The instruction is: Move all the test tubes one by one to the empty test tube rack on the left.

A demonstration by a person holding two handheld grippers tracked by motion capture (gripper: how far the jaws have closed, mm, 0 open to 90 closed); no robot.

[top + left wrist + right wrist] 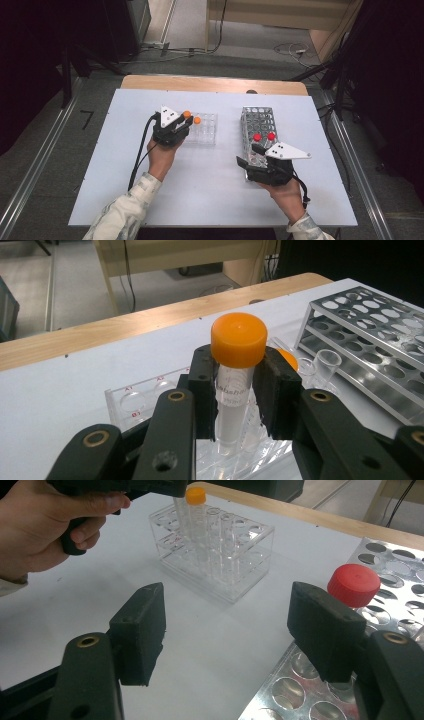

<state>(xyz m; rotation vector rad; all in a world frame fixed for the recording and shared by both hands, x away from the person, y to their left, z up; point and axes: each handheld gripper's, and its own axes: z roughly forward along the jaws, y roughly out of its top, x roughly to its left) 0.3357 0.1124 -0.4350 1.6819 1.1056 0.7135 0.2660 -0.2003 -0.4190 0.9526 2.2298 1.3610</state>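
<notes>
Left gripper [239, 390]: black jaws with brass-coloured pivot pins. Tube [232, 405]: clear, frosted body; orange cap [239, 339]. Rack [220, 555]: transparent, colourless. Metal rack [259, 131]: silver, perforated with round holes; red caps [264, 136]. Counter [210, 195]: pale blue-white surface, light wood edge. Sleeve [125, 215]: light camouflage pattern.

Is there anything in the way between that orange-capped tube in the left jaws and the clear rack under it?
Nothing visible. The left gripper holds the tube upright just under its cap, with its lower end already at the clear rack. A second capped tube stands beside it, not beneath.
</notes>
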